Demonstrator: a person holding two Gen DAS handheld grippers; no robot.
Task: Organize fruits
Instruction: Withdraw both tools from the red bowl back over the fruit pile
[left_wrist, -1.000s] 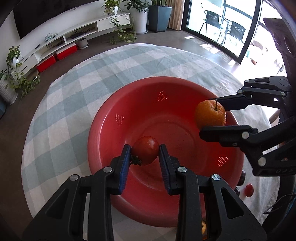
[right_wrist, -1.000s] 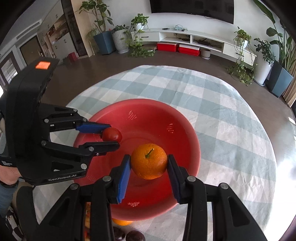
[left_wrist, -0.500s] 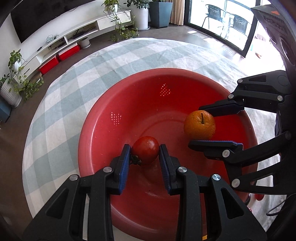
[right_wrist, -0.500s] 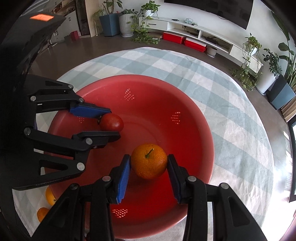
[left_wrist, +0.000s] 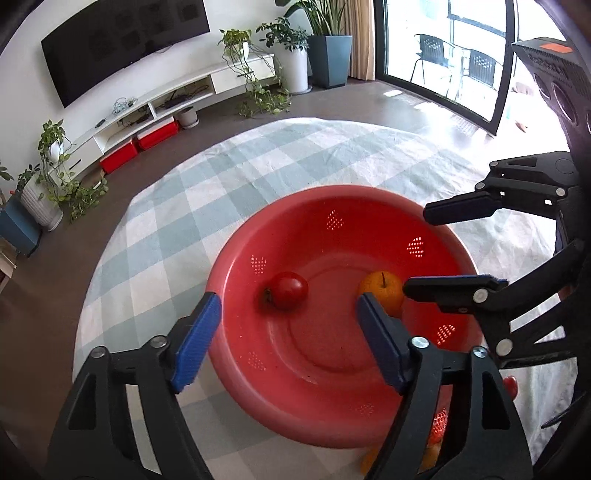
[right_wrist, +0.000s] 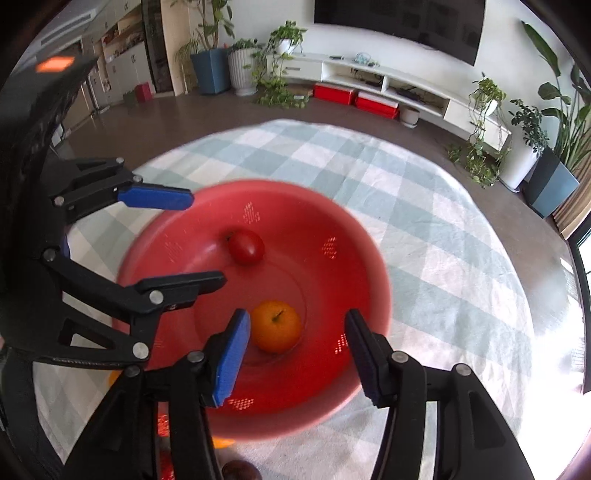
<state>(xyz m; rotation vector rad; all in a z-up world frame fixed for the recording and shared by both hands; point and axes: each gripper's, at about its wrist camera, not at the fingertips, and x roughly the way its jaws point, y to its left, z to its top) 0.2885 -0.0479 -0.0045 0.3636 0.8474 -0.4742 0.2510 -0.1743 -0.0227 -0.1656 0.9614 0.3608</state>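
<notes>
A red colander bowl (left_wrist: 236, 295) (right_wrist: 369, 266) stands on the checked tablecloth. A red tomato (left_wrist: 287, 290) (right_wrist: 245, 246) and an orange (left_wrist: 380, 291) (right_wrist: 276, 326) lie loose inside it. My left gripper (left_wrist: 286, 336) is open and empty, raised above the bowl's near side; it also shows in the right wrist view (right_wrist: 203, 236). My right gripper (right_wrist: 295, 350) is open and empty just above the orange; it also shows in the left wrist view (left_wrist: 436, 251).
The round table's checked cloth (left_wrist: 258, 170) (right_wrist: 424, 206) surrounds the bowl. More fruit lies on the cloth near the bowl's front edge: orange pieces (left_wrist: 369, 459) (right_wrist: 223, 441), a small red fruit (left_wrist: 511, 384) and a dark one (right_wrist: 240, 469).
Both grippers have opened and let go: the tomato and the orange now rest in the bowl. Both grippers have pulled back and up from the fruit.
</notes>
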